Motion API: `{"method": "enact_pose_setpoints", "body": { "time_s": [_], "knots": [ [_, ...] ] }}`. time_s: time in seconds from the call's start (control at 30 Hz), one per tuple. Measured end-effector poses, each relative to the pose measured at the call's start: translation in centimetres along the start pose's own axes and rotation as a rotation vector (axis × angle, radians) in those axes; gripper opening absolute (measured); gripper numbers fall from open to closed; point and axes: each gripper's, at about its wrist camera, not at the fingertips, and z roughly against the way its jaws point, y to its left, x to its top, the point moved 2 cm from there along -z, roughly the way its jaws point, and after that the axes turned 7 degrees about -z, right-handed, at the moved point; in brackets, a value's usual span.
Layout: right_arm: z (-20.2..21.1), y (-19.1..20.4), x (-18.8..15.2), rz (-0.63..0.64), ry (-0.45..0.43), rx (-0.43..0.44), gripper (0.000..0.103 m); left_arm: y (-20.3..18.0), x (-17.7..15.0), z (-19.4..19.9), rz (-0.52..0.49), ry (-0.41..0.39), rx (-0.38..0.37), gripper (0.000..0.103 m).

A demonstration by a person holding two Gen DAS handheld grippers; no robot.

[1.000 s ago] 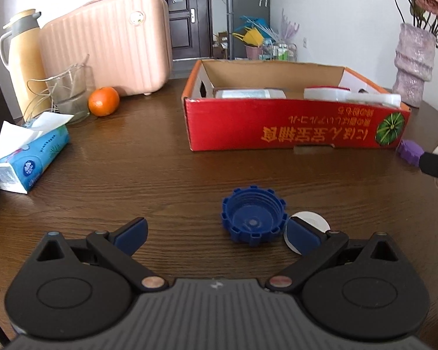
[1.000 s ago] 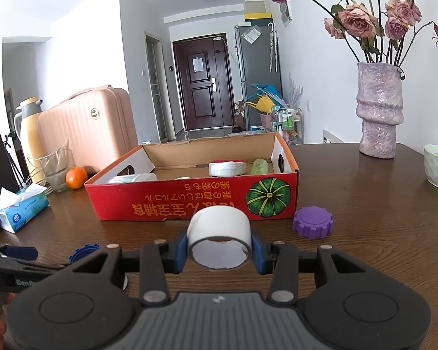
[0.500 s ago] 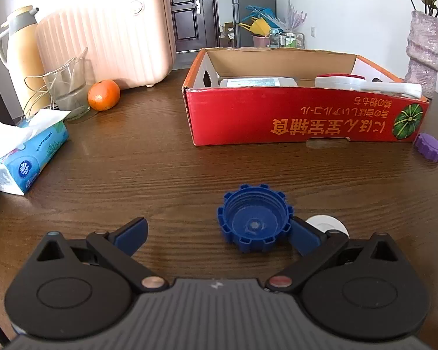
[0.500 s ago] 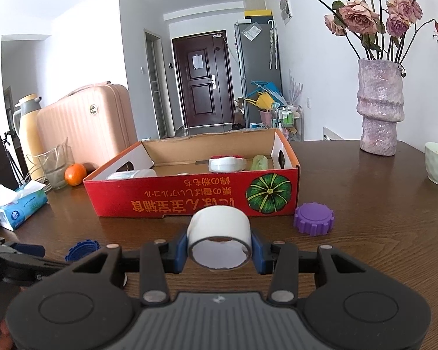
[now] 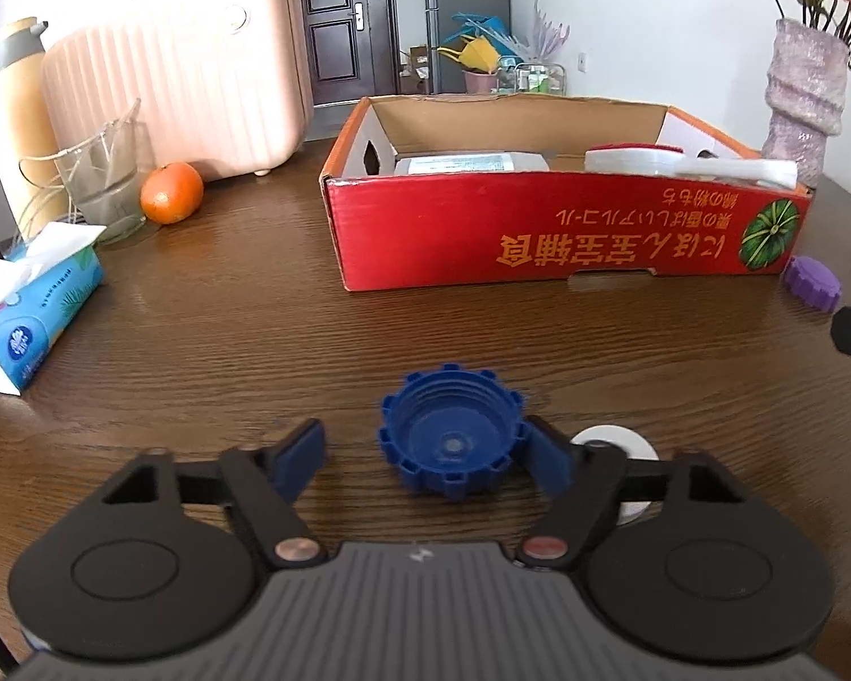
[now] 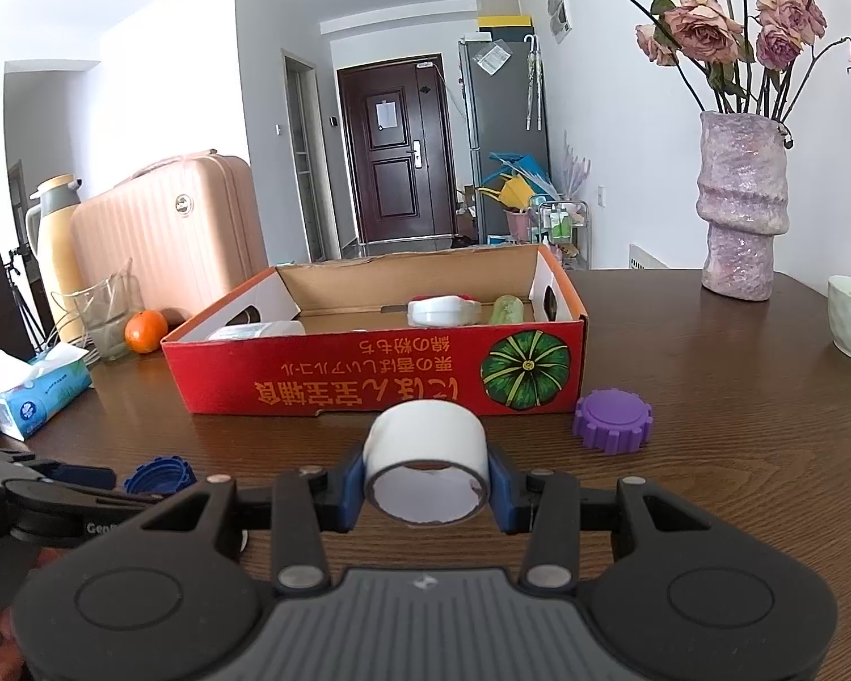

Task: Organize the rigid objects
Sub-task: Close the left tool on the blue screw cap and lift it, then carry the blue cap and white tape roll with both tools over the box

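Two grasps differ: right gripper fingers clamped on white tape roll, held above dark wooden table. Left gripper fingers apart; blue ridged plastic cap on table touches right finger only. Centre cap, close gently, then carry to red cardboard box.

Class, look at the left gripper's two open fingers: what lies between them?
The blue cap lies open side up on the table between the left gripper's fingers, nearer the right one; the left wrist view shows it.

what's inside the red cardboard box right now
The red box holds a flat white packet, a white and red container and a pale green item. Its front wall hides the rest of the floor.
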Motion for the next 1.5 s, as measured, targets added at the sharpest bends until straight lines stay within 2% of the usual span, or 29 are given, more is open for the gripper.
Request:
{"method": "enact_pose_setpoints", "body": {
  "time_s": [0.07, 0.33, 0.8, 1.5],
  "knots": [
    [0.0, 0.1, 0.0, 0.001, 0.002, 0.0, 0.042, 0.0, 0.1, 0.1, 0.002, -0.004, -0.004, 0.054],
    [0.1, 0.1, -0.1, 0.007, 0.0, 0.002, 0.042, 0.2, 0.2, 1.2, 0.002, -0.044, 0.043, 0.054],
    [0.7, 0.5, 0.0, 0.013, -0.025, 0.018, 0.042, 0.1, 0.8, 4.5, 0.042, -0.144, 0.061, 0.054],
    [3.0, 0.8, 0.9, -0.001, -0.087, 0.047, 0.042, -2.8, 1.8, 8.4, 0.046, -0.249, 0.01, 0.054]
  ]
}}
